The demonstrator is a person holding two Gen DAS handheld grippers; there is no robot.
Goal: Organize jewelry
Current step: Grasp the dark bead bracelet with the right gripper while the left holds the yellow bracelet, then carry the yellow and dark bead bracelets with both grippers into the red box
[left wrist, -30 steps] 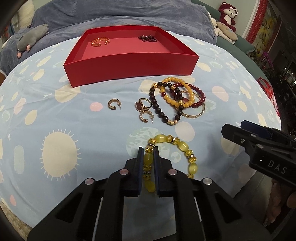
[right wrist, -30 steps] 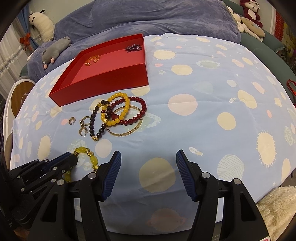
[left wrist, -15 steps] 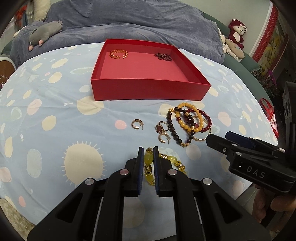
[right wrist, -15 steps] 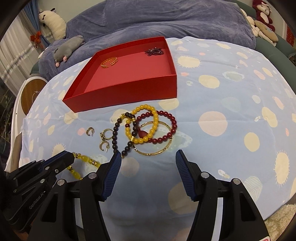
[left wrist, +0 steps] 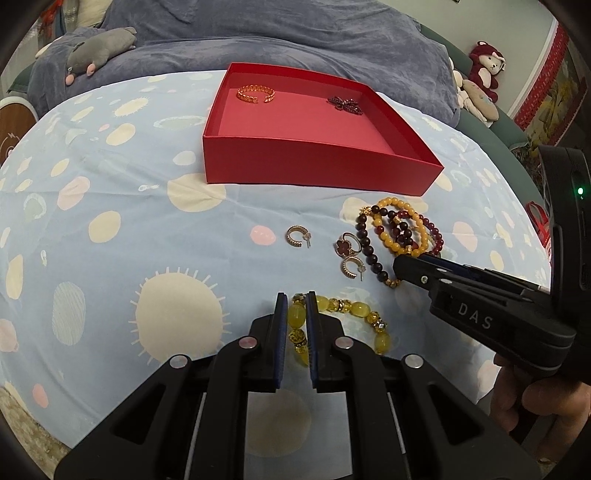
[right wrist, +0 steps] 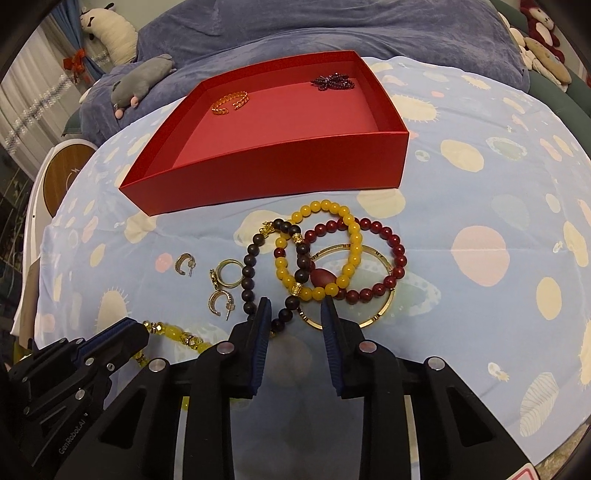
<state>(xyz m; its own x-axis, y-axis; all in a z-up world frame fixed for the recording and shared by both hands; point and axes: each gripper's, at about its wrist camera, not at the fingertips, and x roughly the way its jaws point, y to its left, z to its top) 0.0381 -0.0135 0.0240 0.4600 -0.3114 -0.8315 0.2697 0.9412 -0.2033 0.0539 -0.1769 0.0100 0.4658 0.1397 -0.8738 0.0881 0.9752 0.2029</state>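
My left gripper (left wrist: 295,301) is shut on a yellow glass-bead bracelet (left wrist: 360,308), also visible in the right wrist view (right wrist: 177,334). My right gripper (right wrist: 295,306) is open over the near edge of a pile of bracelets: dark brown beads (right wrist: 251,273), yellow beads (right wrist: 351,240), red beads (right wrist: 395,251) and a gold bangle (right wrist: 384,306). A ring (right wrist: 227,275) and two hoop earrings (right wrist: 184,264) (right wrist: 219,302) lie left of the pile. The red box (right wrist: 280,173) holds a gold cuff (right wrist: 231,102) and a dark red bow piece (right wrist: 332,81).
Everything lies on a blue cloth with sun and dot prints (right wrist: 480,184). A blue blanket (left wrist: 258,33) and a grey plush toy (left wrist: 99,46) lie behind the box. More plush toys (left wrist: 484,74) sit at the far right.
Both grippers moved forward toward the box. The right gripper narrowed and came over the bracelet pile's near edge. The left stays shut on the yellow bracelet.
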